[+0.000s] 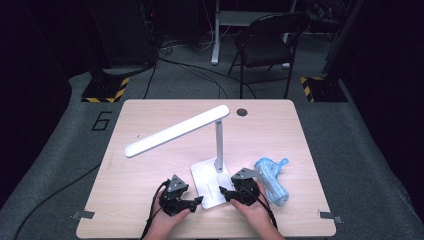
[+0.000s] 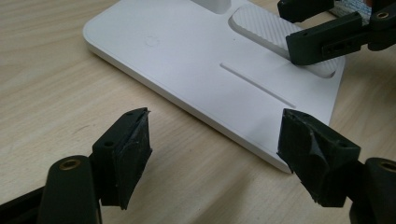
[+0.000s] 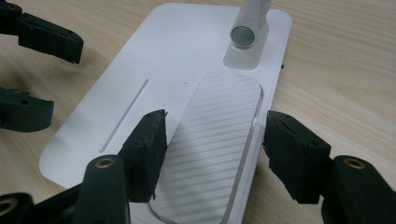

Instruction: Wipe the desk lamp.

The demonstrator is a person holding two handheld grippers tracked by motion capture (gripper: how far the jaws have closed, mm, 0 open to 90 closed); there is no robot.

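White plastic makes up the desk lamp's flat rectangular base, which sits on the pale wooden table near its front edge, between the person's two hands; the lamp's long white bar head leans off toward ten o'clock from the thin upright post. Seen from above, the left gripper lies at about eight o'clock from the base, its tips just at the near left corner, jaws standing well apart with nothing between them but bare table and the base's edge. The right gripper is the nearer one: it hovers at the base's near right part, jaws also spread wide and gripping nothing, one over the ribbed grey oval pad set into the base and the other at the base's right rim. That pad's long axis runs toward the post, in line with the right jaws. A crumpled light-blue plastic bottle lies at three o'clock from the base, untouched.
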